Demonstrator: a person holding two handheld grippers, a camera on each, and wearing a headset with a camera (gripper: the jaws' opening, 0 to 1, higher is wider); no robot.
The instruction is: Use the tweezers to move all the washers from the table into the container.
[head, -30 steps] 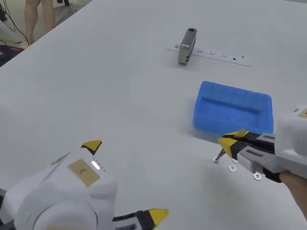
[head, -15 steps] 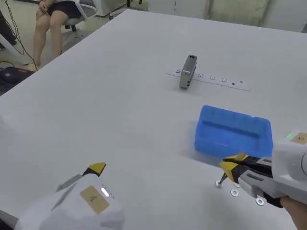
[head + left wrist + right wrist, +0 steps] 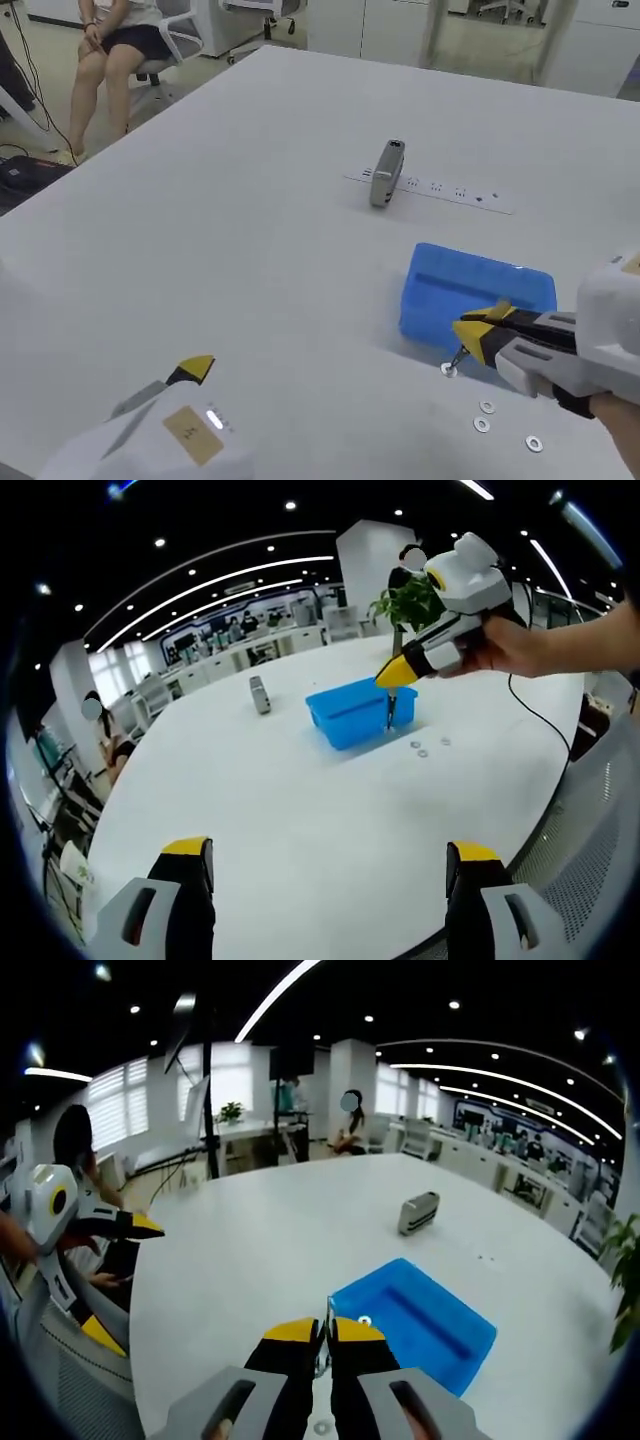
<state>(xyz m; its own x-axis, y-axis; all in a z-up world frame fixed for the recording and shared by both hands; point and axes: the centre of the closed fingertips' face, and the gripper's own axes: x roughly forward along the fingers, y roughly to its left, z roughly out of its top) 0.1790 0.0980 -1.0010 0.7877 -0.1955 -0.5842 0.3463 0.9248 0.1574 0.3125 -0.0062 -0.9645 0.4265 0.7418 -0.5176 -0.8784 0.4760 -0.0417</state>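
the right gripper is clamped on the tweezers, its yellow-tipped jaws pressed together around the thin metal legs. in the head view it reaches in from 3 o'clock, with the tweezers slanting down toward 7 o'clock. one washer sits right at the tweezers' tip, just beside the near wall of the blue container; i cannot tell whether the tip pinches it or only touches it. the container stands open side up on the white table, at about 4 o'clock in the head view. three more washers lie loose on the table at 5 o'clock from the container, near one another and apart from the tweezers' tip. the left gripper has its jaws spread wide and is low at 7 o'clock in the head view, well apart from the container. in the left gripper view the container is ahead toward 12 o'clock, with the right gripper just above it at 1 o'clock. a white power strip lies on the table at 12 o'clock from the container, with a grey block standing upright at its 9 o'clock end. a person sits on a chair beyond the table edge at 11 o'clock.
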